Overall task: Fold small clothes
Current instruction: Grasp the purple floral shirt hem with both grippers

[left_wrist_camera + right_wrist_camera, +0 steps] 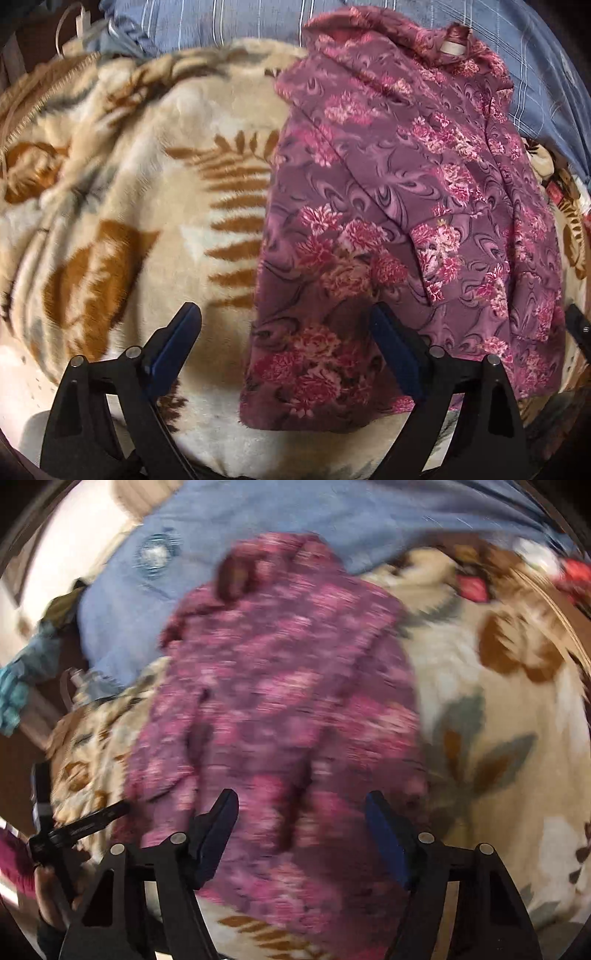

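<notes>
A purple garment with pink flower print (399, 206) lies spread on a cream blanket with brown leaf pattern (122, 206), its collar and label toward the far end. My left gripper (286, 328) hangs open above the garment's near left edge, its right finger over the cloth and its left finger over the blanket, nothing pinched. In the blurred right wrist view the same garment (280, 701) fills the middle. My right gripper (301, 812) stands open over the garment's near end, pads apart from the cloth. The left gripper's finger (85, 827) shows at the lower left there.
Blue striped bedding (229, 22) lies behind the garment and blanket (498, 738). A person's hand and a dark red sleeve (14, 864) show at the lower left of the right wrist view. Teal cloth (18, 690) hangs at the far left edge.
</notes>
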A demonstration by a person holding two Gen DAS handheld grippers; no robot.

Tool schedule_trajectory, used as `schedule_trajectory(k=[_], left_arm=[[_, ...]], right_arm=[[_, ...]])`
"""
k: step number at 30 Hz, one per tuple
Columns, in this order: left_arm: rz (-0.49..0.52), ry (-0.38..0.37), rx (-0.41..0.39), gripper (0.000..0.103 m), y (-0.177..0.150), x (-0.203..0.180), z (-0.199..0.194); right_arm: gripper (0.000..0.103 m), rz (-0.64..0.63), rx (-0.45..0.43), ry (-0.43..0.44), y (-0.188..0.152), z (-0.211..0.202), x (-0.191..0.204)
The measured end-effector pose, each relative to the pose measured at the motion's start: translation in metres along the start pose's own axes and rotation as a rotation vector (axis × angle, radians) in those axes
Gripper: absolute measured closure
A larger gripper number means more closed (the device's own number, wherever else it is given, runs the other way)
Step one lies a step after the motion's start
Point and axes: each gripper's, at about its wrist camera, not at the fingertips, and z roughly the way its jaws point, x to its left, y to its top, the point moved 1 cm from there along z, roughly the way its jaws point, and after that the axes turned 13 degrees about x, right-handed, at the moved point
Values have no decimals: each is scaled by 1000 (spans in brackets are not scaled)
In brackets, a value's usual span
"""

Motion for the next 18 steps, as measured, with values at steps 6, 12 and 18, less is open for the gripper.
schedule_trajectory(k=[6, 12, 18], left_arm=[[4, 5, 48, 13, -1, -2, 14], [23, 2, -4, 58, -13, -6, 4], [42, -28, -36, 99, -29, -4, -15]], right_arm=[[31, 49, -19, -155, 5, 1, -19], [59, 33, 42, -186, -10, 15, -18], [95, 33, 60, -163, -30, 12, -3]])
